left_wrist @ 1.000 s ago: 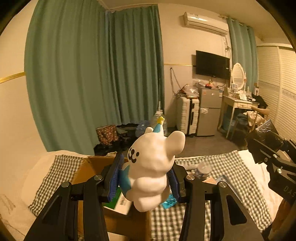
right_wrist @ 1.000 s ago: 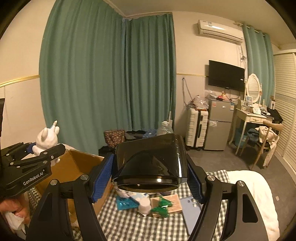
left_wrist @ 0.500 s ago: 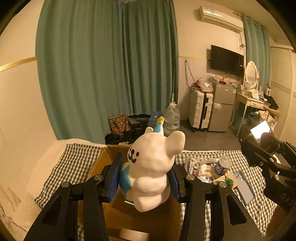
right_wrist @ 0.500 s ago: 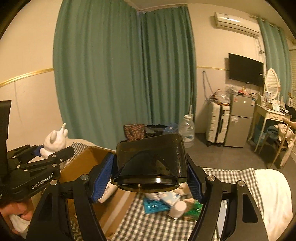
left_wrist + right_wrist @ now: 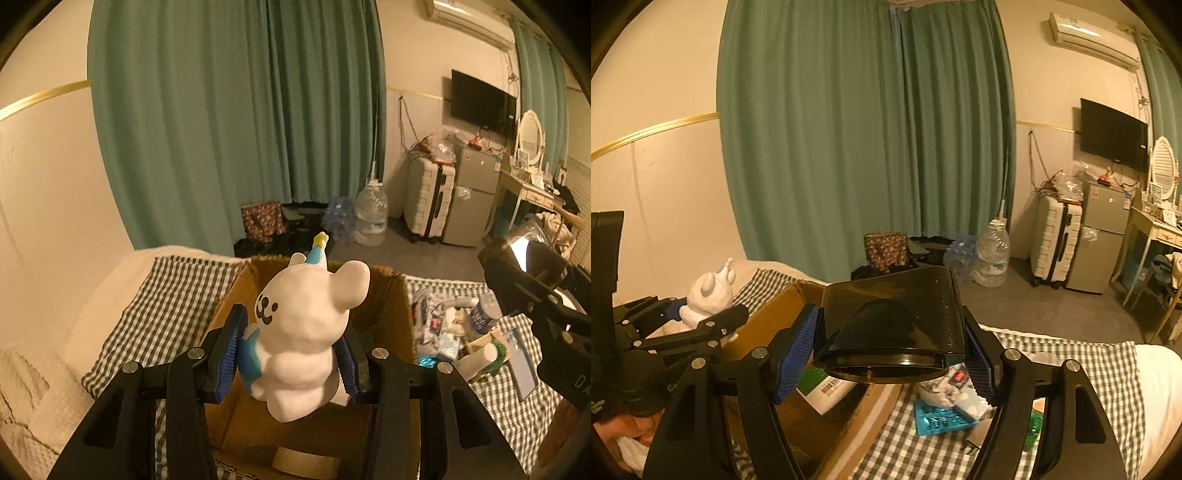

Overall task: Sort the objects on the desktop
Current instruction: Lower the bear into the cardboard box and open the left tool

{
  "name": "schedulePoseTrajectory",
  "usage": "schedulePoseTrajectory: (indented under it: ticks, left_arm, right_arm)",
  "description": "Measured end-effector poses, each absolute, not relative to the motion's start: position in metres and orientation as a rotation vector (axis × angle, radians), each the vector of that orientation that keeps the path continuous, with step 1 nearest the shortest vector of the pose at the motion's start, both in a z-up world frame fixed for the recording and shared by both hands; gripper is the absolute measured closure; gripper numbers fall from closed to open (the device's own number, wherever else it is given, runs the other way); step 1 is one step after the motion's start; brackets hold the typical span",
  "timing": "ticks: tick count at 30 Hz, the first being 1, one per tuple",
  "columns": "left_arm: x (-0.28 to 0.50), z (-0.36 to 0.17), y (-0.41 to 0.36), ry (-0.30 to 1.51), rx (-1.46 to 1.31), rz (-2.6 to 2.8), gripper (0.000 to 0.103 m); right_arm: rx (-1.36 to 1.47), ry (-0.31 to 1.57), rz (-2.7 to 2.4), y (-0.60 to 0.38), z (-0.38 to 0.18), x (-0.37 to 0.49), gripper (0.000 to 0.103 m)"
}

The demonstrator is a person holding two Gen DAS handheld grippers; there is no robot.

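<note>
My left gripper (image 5: 291,354) is shut on a white bear figurine (image 5: 306,332) with a blue party hat, held above the open cardboard box (image 5: 388,295). In the right wrist view the same figurine (image 5: 709,295) shows at the left, over the box (image 5: 768,325). My right gripper (image 5: 890,354) is shut on a dark smoky plastic nozzle-shaped piece (image 5: 897,314), hanging over the box's right edge. In the left wrist view that right gripper (image 5: 535,295) appears at the far right with the dark piece.
The box sits on a checked cloth (image 5: 162,295) over a bed. To its right lies a pile of small items: a teal tray (image 5: 938,421), a white tube (image 5: 480,358), a bottle (image 5: 484,314), packets. Inside the box are a tape roll (image 5: 306,458) and a white-green carton (image 5: 823,387).
Both grippers moved left and lower toward the box while keeping their loads. The box now fills more of both views, and its inside shows.
</note>
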State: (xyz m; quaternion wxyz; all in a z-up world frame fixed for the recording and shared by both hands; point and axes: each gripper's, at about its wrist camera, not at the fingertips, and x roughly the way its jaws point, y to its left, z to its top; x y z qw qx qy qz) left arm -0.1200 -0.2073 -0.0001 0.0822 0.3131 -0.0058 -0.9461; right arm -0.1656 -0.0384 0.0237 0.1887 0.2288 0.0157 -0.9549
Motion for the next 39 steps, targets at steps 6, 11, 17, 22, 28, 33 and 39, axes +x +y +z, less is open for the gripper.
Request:
schedulePoseTrajectory:
  ticks: [6, 11, 17, 22, 28, 33, 39]
  left_arm:
    - [-0.134, -0.021, -0.222, 0.023, 1.038, -2.786, 0.056]
    - [-0.150, -0.041, -0.231, 0.061, 1.117, -2.742, 0.056]
    - [-0.156, -0.056, -0.234, 0.059, 1.192, -2.690, 0.056]
    - [-0.163, -0.070, -0.245, 0.112, 1.268, -2.643, 0.056]
    - [-0.173, -0.092, -0.247, 0.112, 1.362, -2.580, 0.056]
    - [-0.174, -0.094, -0.249, 0.123, 1.369, -2.578, 0.052]
    - [-0.175, -0.089, -0.248, 0.107, 1.349, -2.575, 0.031]
  right_arm:
    - [0.684, 0.062, -2.635, -0.064, 0.008, -0.183, 0.030]
    - [0.748, 0.086, -2.589, -0.082, -0.003, -0.198, 0.030]
    - [0.781, 0.149, -2.539, -0.105, -0.018, -0.217, 0.030]
    - [0.837, 0.163, -2.509, -0.119, -0.038, -0.235, 0.030]
    - [0.890, 0.174, -2.490, -0.130, -0.060, -0.246, 0.030]
    - [0.941, 0.175, -2.483, -0.130, -0.074, -0.255, 0.030]
    - [0.915, 0.172, -2.520, -0.128, -0.069, -0.254, 0.028]
